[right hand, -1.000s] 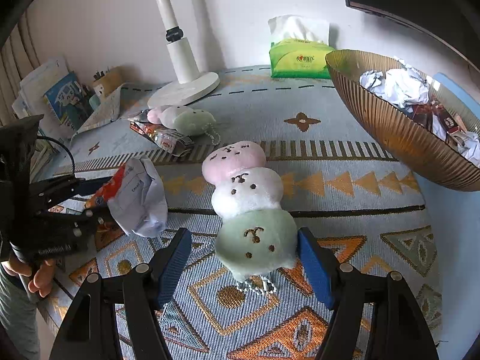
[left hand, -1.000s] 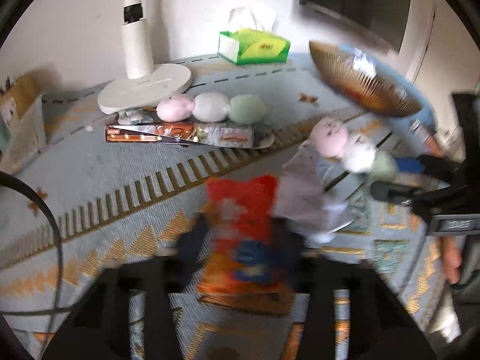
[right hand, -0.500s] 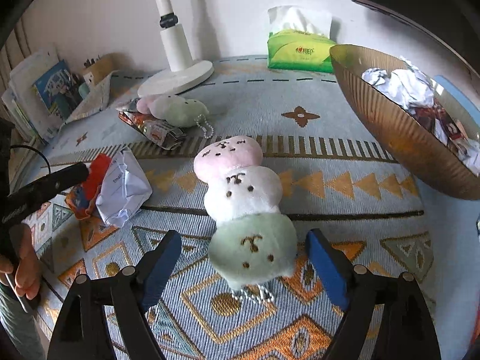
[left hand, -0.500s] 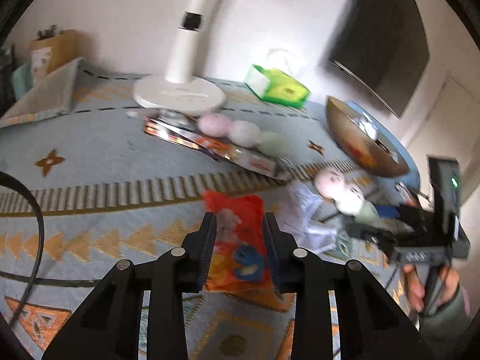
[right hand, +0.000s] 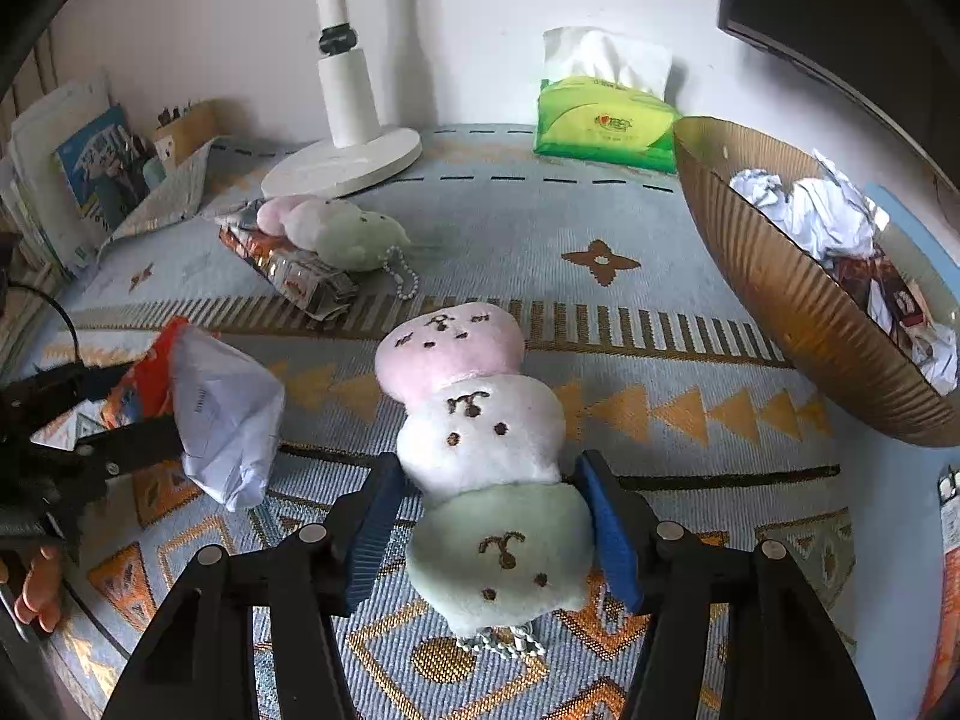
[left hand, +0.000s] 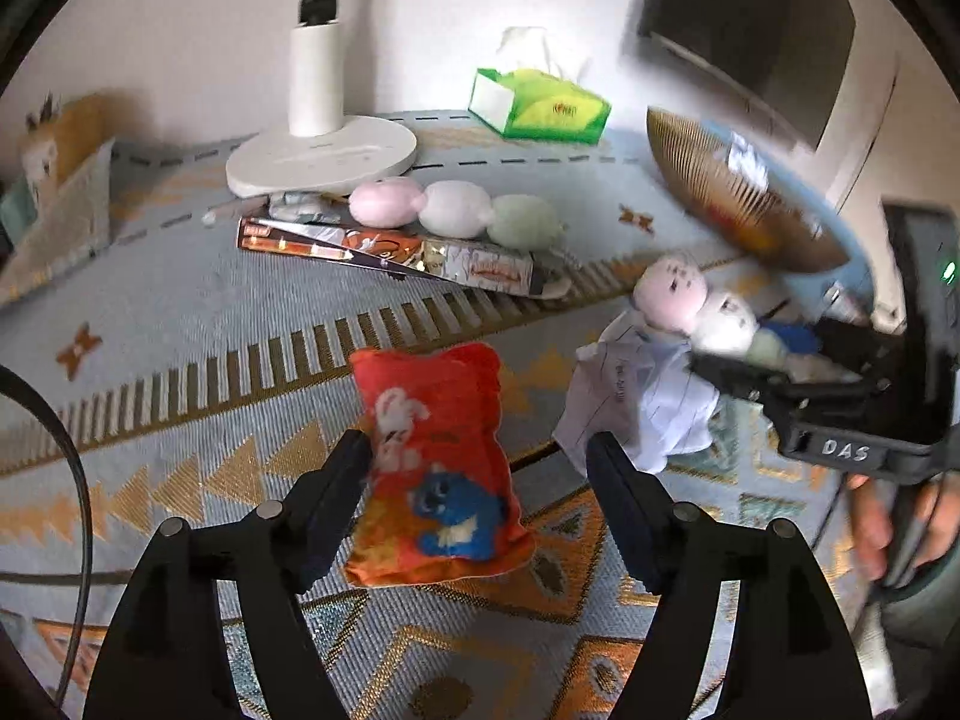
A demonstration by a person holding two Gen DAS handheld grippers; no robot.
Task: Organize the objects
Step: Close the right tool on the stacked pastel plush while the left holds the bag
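Opening L tongs [left hand: 480, 468] straddle red pouch [left hand: 435, 462]; R tongs [right hand: 489, 531] closing w/ plush [right hand: 480, 456] between, pads just clear

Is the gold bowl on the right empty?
No, the gold bowl holds crumpled paper and some wrappers, as the right wrist view shows.

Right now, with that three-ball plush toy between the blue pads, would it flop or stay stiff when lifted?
Probably floppy: the plush toy is three soft stuffed balls joined at narrow necks, so the pink end would likely sag. It looks light for its size. The fuzzy fabric should not slip between the right tool's closing pads.
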